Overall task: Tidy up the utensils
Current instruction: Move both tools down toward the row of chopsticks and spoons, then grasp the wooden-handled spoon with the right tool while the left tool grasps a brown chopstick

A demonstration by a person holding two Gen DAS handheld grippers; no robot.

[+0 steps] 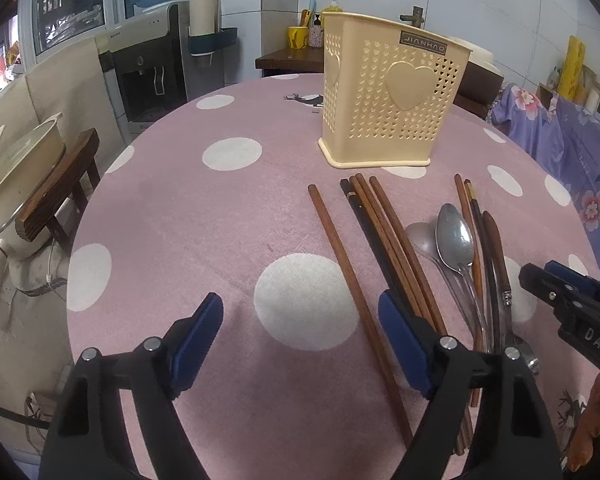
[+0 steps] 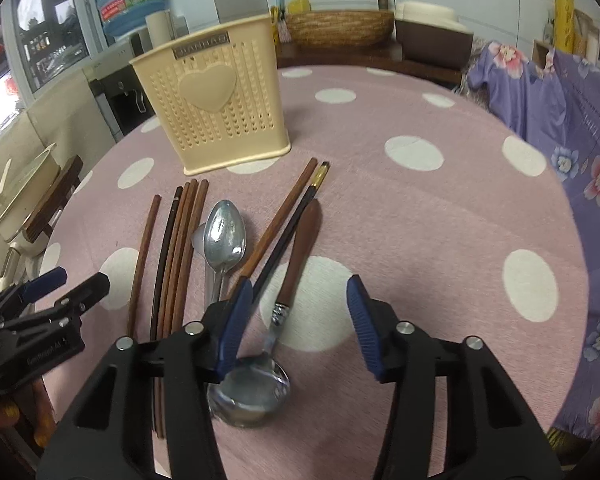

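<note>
The reach for a first pick is in hand: both grippers, left gripper and right gripper, hover with fingers apart and empty over chopsticks and wooden-handled spoon on the tabletop, so next comes lowering, closing and carrying to the holder beyond the fingertips.

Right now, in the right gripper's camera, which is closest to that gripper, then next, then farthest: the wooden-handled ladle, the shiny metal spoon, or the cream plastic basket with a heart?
1. Wooden-handled ladle: nearest, its bowl lies just under the right gripper, between the open fingers.
2. Shiny metal spoon: next, ahead and to the left.
3. Cream plastic heart basket: farthest, standing at the back left.
</note>
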